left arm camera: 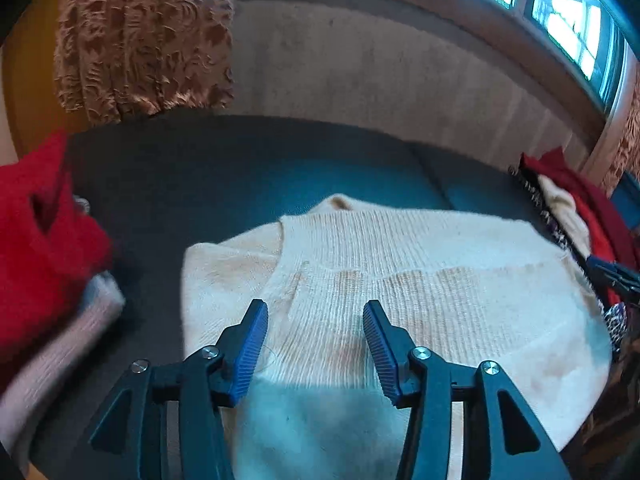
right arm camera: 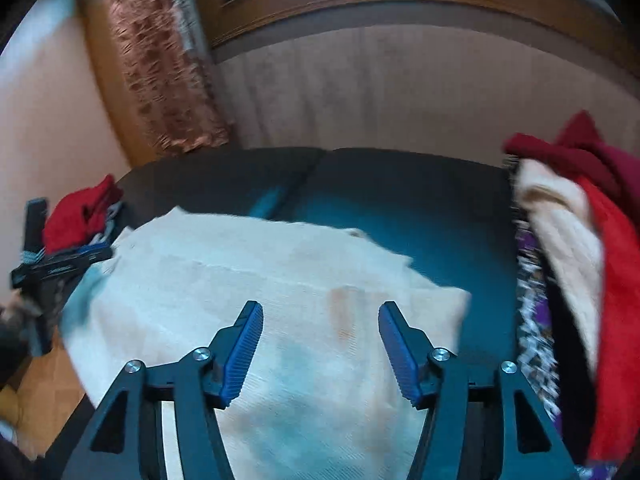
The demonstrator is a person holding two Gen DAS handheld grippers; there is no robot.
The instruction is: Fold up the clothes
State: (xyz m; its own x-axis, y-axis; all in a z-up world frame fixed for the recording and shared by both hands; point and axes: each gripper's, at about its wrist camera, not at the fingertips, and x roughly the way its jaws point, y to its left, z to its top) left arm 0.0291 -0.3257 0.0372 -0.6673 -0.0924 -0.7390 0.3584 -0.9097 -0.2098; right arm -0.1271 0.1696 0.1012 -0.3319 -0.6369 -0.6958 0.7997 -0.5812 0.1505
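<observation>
A cream ribbed knit sweater [left arm camera: 400, 272] lies spread flat on the dark sofa seat [left arm camera: 240, 168], its collar toward the sofa back. My left gripper [left arm camera: 316, 312] hovers open over the sweater's near part, nothing between its blue pads. In the right wrist view the same sweater [right arm camera: 248, 276] fills the middle, and my right gripper [right arm camera: 321, 314] hangs open above it, also empty. The other gripper [right arm camera: 60, 266] shows at the sweater's left edge in that view, and the right one [left arm camera: 612, 276] peeks in at the far right of the left wrist view.
A pile with a red garment [left arm camera: 44, 240] over a pale knit lies left on the seat. Another heap of red, cream and patterned clothes [right arm camera: 580, 248] sits on the right. Behind are the beige sofa back [left arm camera: 380, 76], a brown patterned curtain [left arm camera: 144, 36] and a window [left arm camera: 568, 12].
</observation>
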